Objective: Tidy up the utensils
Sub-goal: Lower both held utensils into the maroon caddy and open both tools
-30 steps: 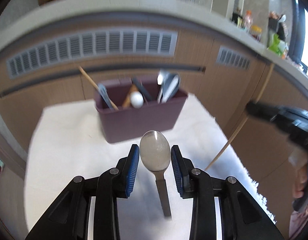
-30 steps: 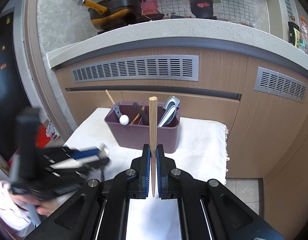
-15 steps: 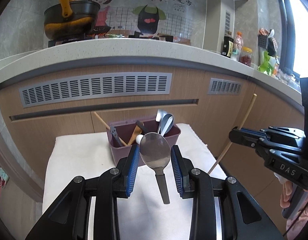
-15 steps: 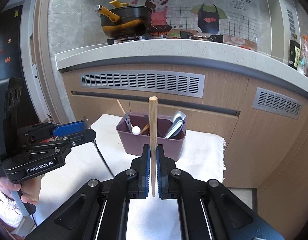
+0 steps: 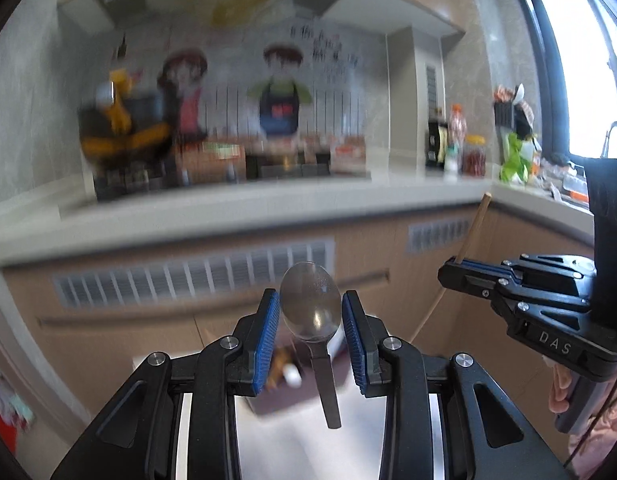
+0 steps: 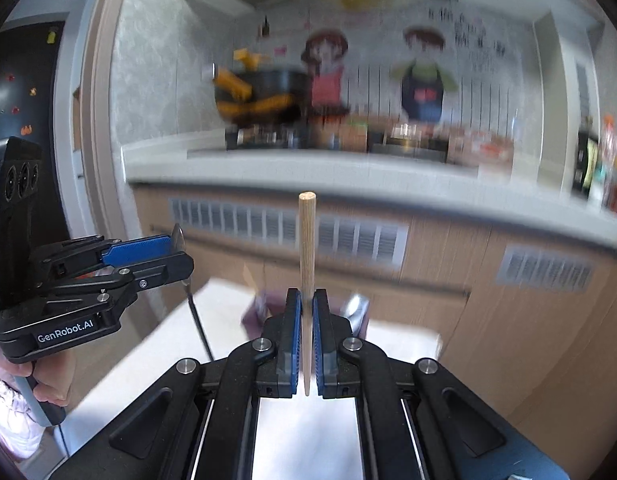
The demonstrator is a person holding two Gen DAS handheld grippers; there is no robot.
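My left gripper (image 5: 310, 320) is shut on a metal spoon (image 5: 310, 310), bowl up between the blue pads, handle hanging down. My right gripper (image 6: 306, 320) is shut on a wooden chopstick (image 6: 307, 240) that stands upright. Each gripper shows in the other's view: the right one (image 5: 452, 270) with the chopstick (image 5: 474, 228), the left one (image 6: 176, 250) with the spoon's handle (image 6: 198, 324). The maroon utensil box (image 6: 260, 314) stands low behind the fingers on the white cloth (image 6: 212, 320), blurred and mostly hidden; it also shows in the left wrist view (image 5: 286, 368).
A wood-fronted kitchen counter (image 6: 348, 176) with vent grilles runs behind the table. A black pot with yellow handles (image 6: 264, 96) and bottles (image 5: 456, 144) stand on it. A dark fridge (image 6: 24, 88) is at the left. My hand (image 6: 48, 376) grips the left handle.
Both grippers have risen and tilted up with their utensils. The box has dropped low behind the fingers, and the counter top and wall now fill the views.
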